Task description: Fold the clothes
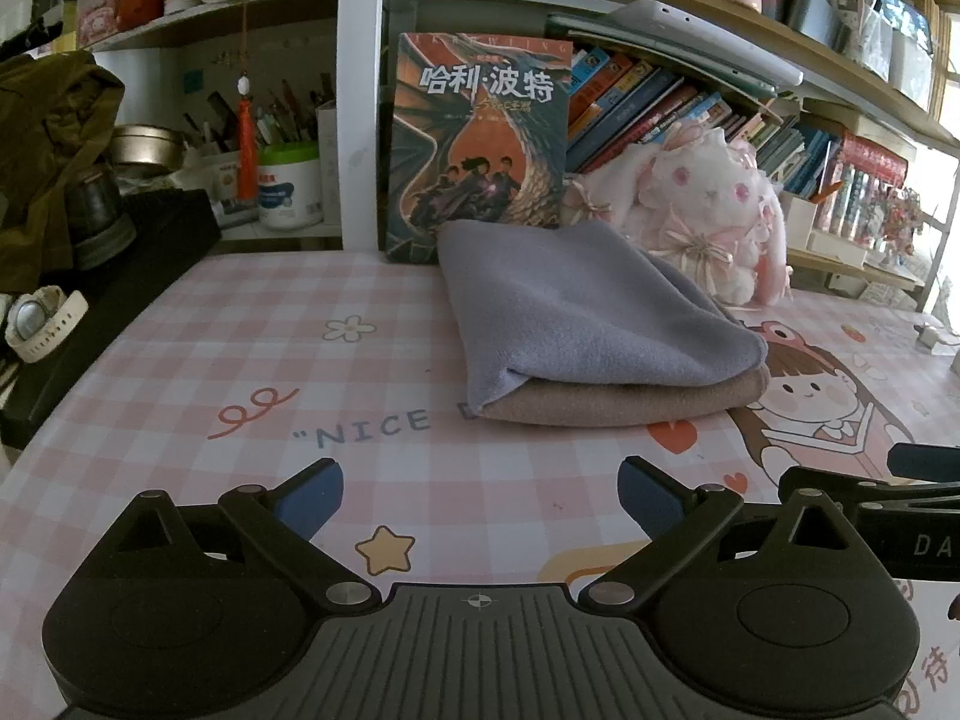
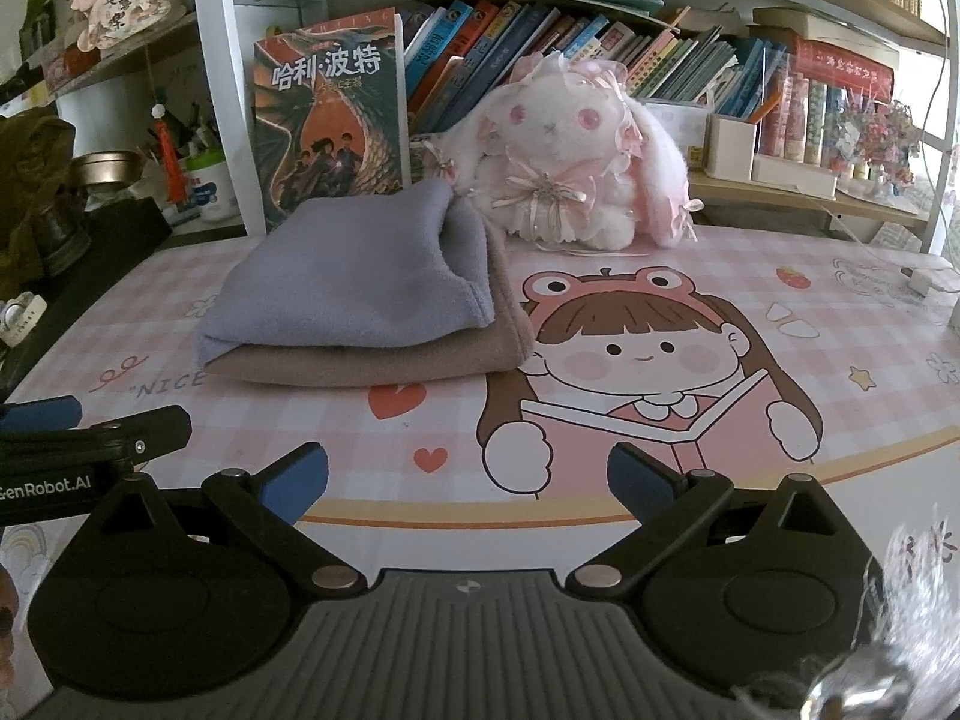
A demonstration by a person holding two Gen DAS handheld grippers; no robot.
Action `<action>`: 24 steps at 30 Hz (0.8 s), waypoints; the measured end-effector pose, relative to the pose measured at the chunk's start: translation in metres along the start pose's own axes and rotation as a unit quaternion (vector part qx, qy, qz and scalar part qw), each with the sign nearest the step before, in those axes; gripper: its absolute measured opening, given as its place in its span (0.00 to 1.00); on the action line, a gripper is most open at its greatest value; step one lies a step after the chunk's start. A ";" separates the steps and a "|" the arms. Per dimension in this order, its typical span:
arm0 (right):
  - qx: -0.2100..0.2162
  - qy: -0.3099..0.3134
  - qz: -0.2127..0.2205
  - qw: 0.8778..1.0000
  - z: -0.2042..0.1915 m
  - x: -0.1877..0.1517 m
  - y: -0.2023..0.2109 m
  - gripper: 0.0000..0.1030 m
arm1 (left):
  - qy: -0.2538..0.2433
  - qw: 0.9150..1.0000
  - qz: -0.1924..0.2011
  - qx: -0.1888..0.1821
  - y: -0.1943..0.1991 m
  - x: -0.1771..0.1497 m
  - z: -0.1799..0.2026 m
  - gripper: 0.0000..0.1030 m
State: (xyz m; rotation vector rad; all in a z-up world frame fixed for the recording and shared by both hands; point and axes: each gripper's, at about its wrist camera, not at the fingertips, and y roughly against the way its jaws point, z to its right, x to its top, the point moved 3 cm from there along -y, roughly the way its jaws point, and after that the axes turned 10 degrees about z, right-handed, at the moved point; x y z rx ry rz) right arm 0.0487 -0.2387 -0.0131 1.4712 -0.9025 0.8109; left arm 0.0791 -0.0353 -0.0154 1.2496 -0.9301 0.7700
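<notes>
A folded grey-lavender cloth [image 1: 588,312] lies on top of a folded tan cloth [image 1: 624,402] on the pink checked desk mat [image 1: 240,360]. The stack also shows in the right wrist view, grey cloth [image 2: 348,282] over tan cloth [image 2: 384,360]. My left gripper [image 1: 480,498] is open and empty, low over the mat, in front of the stack. My right gripper [image 2: 468,480] is open and empty, in front and to the right of the stack. Each gripper's side shows in the other's view, the right one [image 1: 870,486] and the left one [image 2: 90,438].
A book [image 1: 480,144] stands upright right behind the stack. A white plush rabbit [image 2: 564,156] sits to its right. Bookshelves [image 2: 600,48] fill the back. A black box [image 1: 108,276] with a watch [image 1: 42,318] borders the mat's left edge.
</notes>
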 end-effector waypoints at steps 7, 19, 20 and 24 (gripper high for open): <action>0.000 0.001 -0.001 1.000 0.000 0.000 0.000 0.98 | 0.004 1.000 -0.004 -0.001 -0.001 0.000 -0.001 0.97; -0.001 -0.001 -0.005 1.000 -0.001 -0.002 -0.003 0.98 | -0.001 1.000 -0.011 -0.011 -0.004 -0.004 0.000 0.98; -0.001 -0.001 -0.006 1.000 -0.001 -0.002 -0.003 0.98 | -0.003 1.000 -0.014 -0.011 -0.005 -0.004 0.000 0.98; -0.002 -0.003 -0.007 1.000 0.000 -0.002 -0.005 0.98 | -0.006 1.000 -0.019 -0.012 -0.006 -0.006 0.001 0.98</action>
